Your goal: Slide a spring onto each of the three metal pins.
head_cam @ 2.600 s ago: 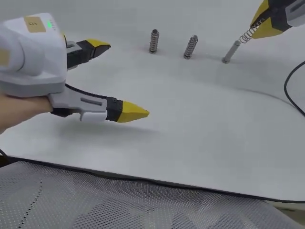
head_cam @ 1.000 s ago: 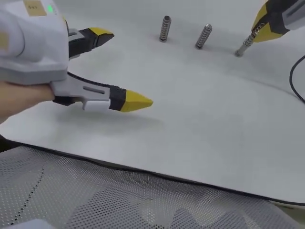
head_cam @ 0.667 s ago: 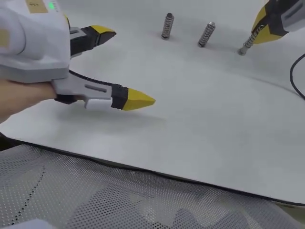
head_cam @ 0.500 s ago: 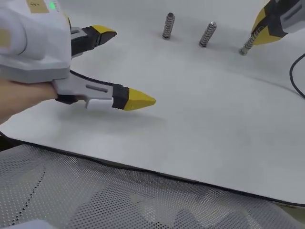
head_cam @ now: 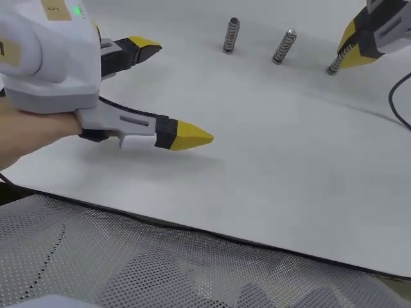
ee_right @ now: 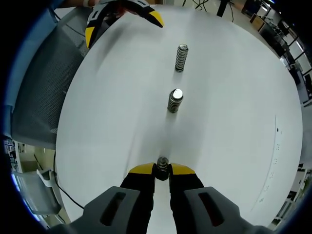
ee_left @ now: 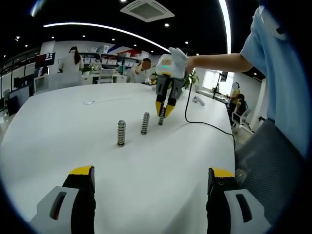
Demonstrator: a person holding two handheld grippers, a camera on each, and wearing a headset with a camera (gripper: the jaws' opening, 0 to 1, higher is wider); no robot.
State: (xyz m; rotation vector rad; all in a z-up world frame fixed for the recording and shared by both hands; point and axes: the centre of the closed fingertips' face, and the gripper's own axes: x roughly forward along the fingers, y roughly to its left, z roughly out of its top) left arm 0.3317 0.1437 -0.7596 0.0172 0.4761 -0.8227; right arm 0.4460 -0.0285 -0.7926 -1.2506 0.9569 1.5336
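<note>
The left claw hangs over the white surface with its jaws wide apart, holding nothing. To its right, the first spring and the second spring each stand around a pin (the second pin's bright top pokes out of the coils), so those two look done.

Furthest right, the right claw is pinched together on the third spring. That spring appears threaded over the last pin and reaches down close to the surface. I cannot tell how far it is seated.

The risks lie here. If the jaws part while the coils are squeezed or only partly down, the spring may bounce up and hop off. If the claw pulls away sideways instead of straight up, a tip may snag a coil and drag the spring off again, or lean the pin over. The black cable lying just beside could also catch the claw as it backs off.
</note>
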